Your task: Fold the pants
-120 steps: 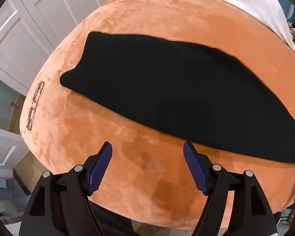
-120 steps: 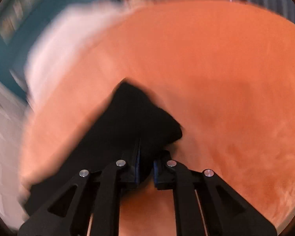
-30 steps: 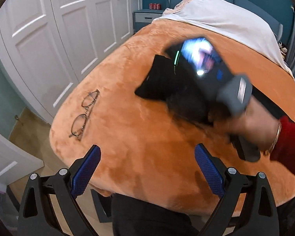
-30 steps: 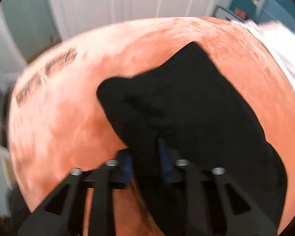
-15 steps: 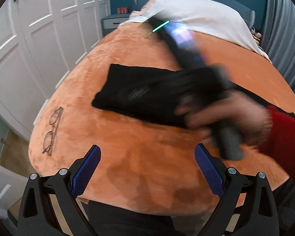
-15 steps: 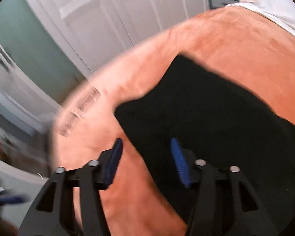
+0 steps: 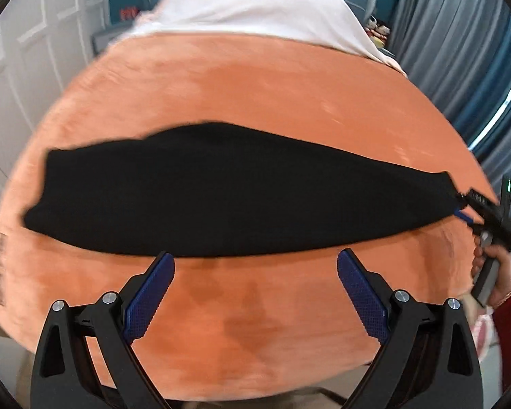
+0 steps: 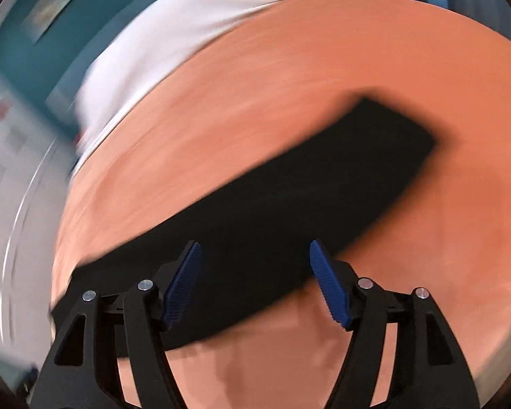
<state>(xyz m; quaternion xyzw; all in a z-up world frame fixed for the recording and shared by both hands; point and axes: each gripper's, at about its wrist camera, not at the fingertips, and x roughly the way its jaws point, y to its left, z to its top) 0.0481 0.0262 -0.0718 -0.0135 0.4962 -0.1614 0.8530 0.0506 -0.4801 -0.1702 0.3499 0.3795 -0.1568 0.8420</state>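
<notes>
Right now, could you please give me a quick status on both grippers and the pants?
Left gripper open, short of the black pants. Right gripper open over one end. Pants flat in a long strip on the orange blanket. Nothing in the way.

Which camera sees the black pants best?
The left wrist view: the black pants lie sharp from end to end across the orange blanket. The right wrist view is blurry and its tool hides part of them.
</notes>
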